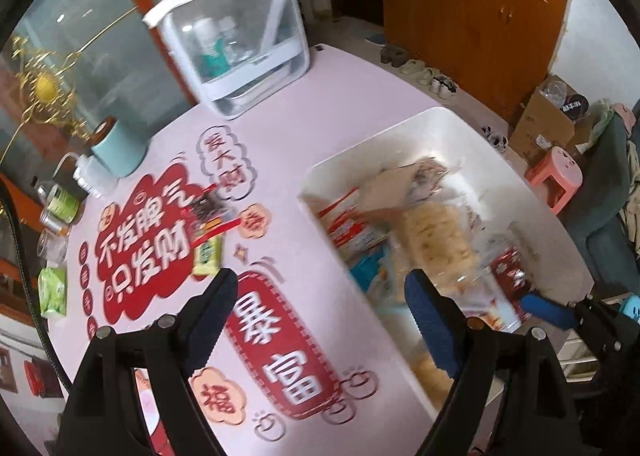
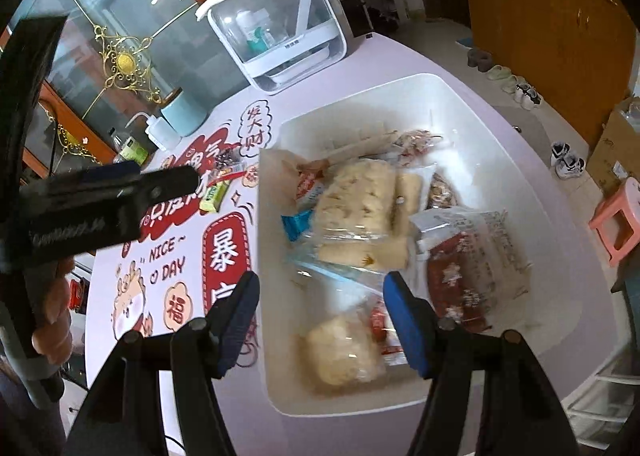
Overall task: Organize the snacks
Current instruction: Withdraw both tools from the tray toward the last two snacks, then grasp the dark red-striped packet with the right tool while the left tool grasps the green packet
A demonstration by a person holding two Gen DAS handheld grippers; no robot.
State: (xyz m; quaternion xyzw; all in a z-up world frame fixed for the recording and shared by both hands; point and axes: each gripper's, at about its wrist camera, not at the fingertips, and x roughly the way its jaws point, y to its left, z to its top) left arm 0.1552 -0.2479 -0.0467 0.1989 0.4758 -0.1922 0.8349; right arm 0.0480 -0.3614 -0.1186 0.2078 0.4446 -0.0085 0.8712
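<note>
Starting at your left, two small snack packets, a dark one (image 1: 208, 212) and a green one (image 1: 208, 256), lie loose on the pink table mat (image 1: 320, 104), just beside the white bin (image 2: 400, 92). Your left gripper (image 1: 320, 308) hangs above with its claw apart and empty. They look light, soft and crinkly, so pinch a flat edge. Further right, your right gripper (image 2: 320, 316) is also apart over the bin's bagged snacks (image 2: 356, 196)
</note>
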